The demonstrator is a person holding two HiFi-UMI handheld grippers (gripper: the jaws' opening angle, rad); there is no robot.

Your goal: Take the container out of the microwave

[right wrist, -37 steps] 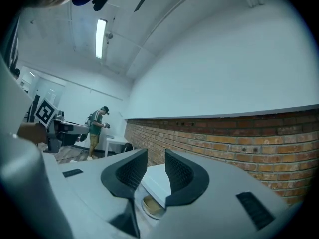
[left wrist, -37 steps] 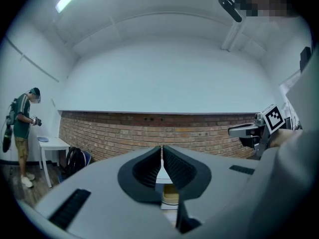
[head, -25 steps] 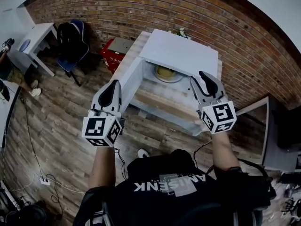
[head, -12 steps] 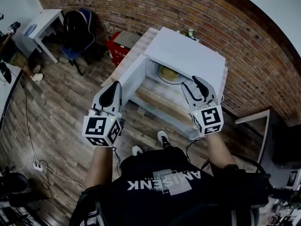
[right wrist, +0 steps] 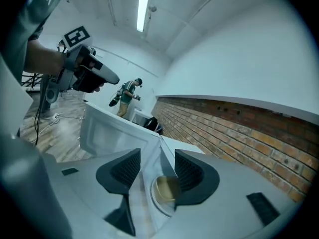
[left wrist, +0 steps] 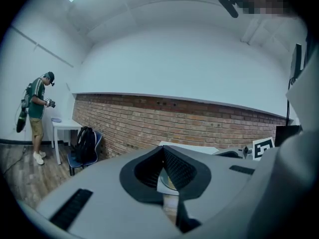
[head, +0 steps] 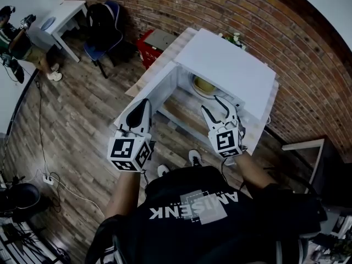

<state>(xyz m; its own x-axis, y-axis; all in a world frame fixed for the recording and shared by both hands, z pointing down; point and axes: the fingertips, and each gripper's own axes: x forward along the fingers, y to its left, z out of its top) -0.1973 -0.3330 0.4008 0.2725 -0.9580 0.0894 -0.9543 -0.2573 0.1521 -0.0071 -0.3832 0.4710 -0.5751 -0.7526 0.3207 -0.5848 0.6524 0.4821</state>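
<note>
I have the white microwave (head: 231,70) on the bench (head: 166,53), its door (head: 155,91) swung wide to my left, so the cavity mouth faces me unobstructed. My right tongs (head: 220,108) stand at that mouth, jaws spread and just now widening, nothing between the pads; my left tongs (head: 142,106) hang with jaws pressed together, just beside the door's outer edge. The container (head: 204,84) sits on the round plate (head: 194,88) deep inside, with bare cavity floor between it and the right tongs.

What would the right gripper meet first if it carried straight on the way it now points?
Probably the yellowish container in the open microwave, framed by the right gripper's jaws, which have just been opening with nothing held; depth is unclear.
</note>
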